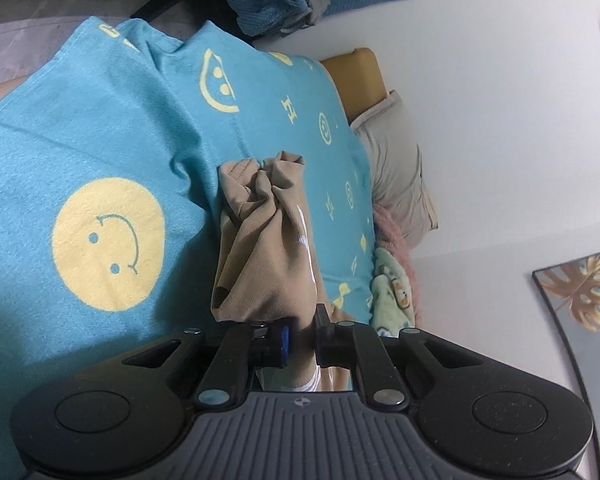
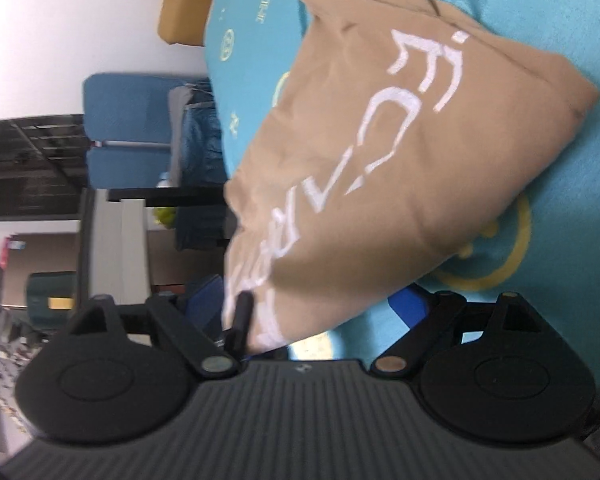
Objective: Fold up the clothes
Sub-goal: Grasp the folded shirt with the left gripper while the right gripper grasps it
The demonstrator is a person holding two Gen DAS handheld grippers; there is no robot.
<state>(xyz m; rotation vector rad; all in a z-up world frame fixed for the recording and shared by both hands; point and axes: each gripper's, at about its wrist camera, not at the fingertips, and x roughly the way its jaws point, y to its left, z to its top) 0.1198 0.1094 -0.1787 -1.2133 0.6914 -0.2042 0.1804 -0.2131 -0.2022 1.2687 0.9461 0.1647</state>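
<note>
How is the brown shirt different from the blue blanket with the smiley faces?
The brown shirt is tan with white letters; the blue blanket is turquoise with yellow smiley faces. The shirt is small and bunched into a bundle, while the blanket is far bigger and spread out. The shirt is pinched in the left gripper and lies on top; the blanket lies underneath with nothing gripping it. Both are soft cloth.

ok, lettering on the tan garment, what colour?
White lettering on the tan garment; clearest in the right wrist view.
</note>
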